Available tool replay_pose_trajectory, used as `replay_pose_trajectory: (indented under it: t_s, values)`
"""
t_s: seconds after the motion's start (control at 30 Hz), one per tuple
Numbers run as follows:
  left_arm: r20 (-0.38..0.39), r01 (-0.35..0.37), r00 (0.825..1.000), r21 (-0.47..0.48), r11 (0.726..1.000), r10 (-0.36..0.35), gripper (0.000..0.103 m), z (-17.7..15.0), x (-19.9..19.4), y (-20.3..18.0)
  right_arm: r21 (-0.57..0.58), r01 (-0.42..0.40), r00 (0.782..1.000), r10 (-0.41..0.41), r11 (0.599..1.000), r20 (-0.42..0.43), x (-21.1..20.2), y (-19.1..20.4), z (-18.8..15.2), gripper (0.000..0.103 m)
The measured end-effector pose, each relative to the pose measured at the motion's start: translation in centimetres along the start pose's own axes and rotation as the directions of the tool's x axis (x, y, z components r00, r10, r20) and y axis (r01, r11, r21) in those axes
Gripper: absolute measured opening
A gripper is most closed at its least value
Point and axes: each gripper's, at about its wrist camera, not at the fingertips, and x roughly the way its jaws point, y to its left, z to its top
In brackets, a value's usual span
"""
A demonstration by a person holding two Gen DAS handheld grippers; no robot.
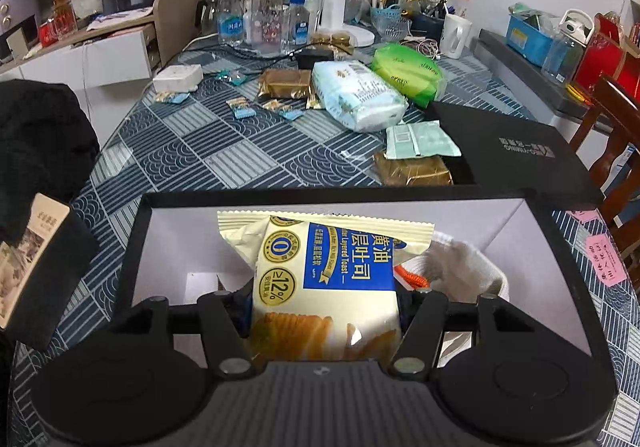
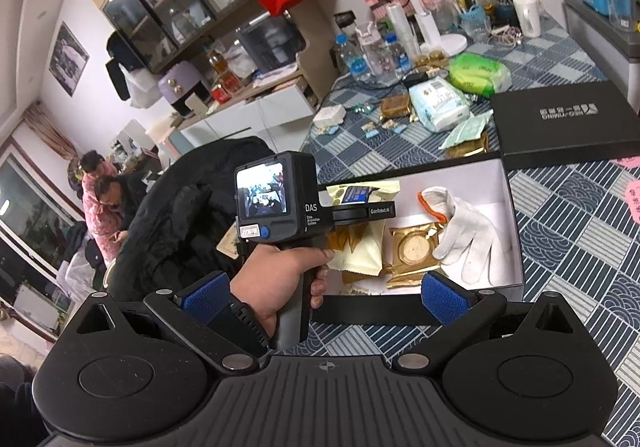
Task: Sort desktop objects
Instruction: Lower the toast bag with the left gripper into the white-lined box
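1. the left gripper (image 1: 326,321) is clamped on a cream and blue plastic packet of layered toast (image 1: 320,283), which fills the gap between its black fingers and hangs over the inside of an open black cardboard box with a white lining (image 1: 160,247).
2. from the right wrist view, the left gripper (image 2: 352,213) is held in a bare hand (image 2: 276,279) above the left part of that box (image 2: 514,207), with the toast packet (image 2: 360,243) just under it.
3. in the box lie a white cotton work glove with an orange cuff (image 2: 460,231) and a gold foil packet with a round window (image 2: 414,249), the glove partly over the packet.
4. the right gripper (image 2: 324,301) is spread wide, its blue pads (image 2: 444,297) well apart with nothing between them, near the box's front edge.
5. the flat black box lid with grey print (image 1: 516,151) lies on the blue patterned tablecloth (image 1: 192,151) beyond the box.
6. farther back sit a pale blue pack of tissues (image 1: 360,95), a green plastic pack (image 1: 408,73), two brown-gold packets (image 1: 284,83) (image 1: 412,171) and scattered small sweets (image 1: 244,109).
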Motion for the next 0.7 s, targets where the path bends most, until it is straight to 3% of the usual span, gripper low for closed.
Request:
replay_pose_trajectory:
  t_s: [0.7]
  values:
    - [-0.069,-0.023,0.997,-0.019,1.0,0.022,0.069,-1.0,2.5,1.5,-0.016,0.017,0.998,-0.018,1.0,-0.061,3.0,0.9,0.4,0.103]
